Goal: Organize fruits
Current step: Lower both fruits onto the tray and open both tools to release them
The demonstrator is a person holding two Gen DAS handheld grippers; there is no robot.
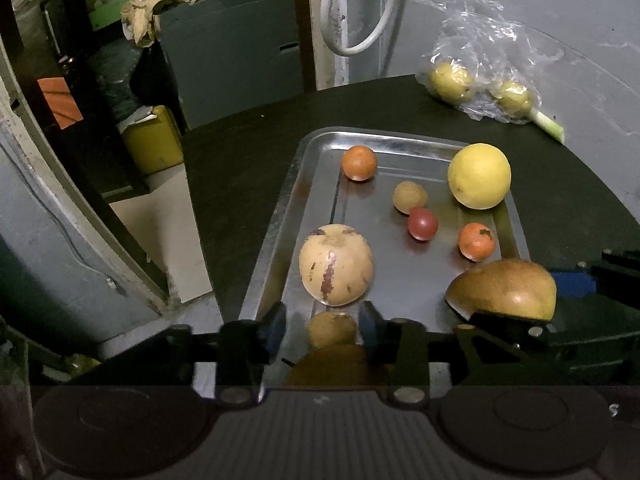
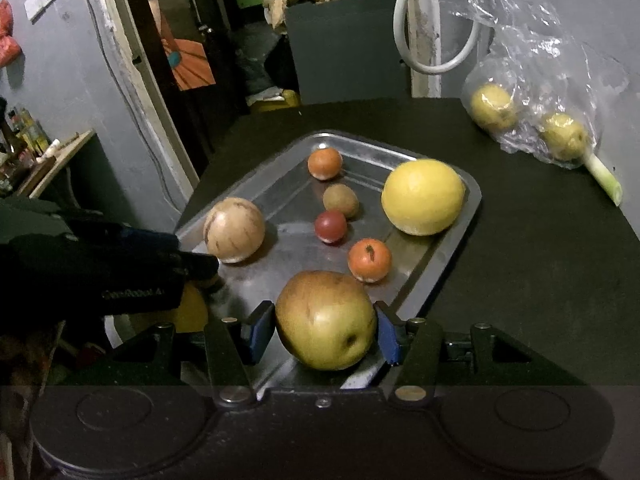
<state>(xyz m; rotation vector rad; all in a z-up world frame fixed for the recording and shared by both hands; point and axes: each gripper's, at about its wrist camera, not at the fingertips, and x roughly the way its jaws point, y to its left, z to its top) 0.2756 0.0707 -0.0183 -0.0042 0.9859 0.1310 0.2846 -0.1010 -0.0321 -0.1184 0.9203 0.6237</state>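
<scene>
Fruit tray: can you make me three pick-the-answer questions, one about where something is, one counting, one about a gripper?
1. Where is the plastic bag? A on the table, beyond the tray; B inside the tray; C on the floor.
2. How many orange fruits lie in the tray? A one; B two; C four.
3. What is the right gripper doing? A hanging open, empty; B its jaws are shut on the apple; C holding the bag.
Answers: 1 A, the bag sits apart from the tray. 2 B, one at the far end, one near the apple. 3 B, both pads press the apple's sides.
</scene>
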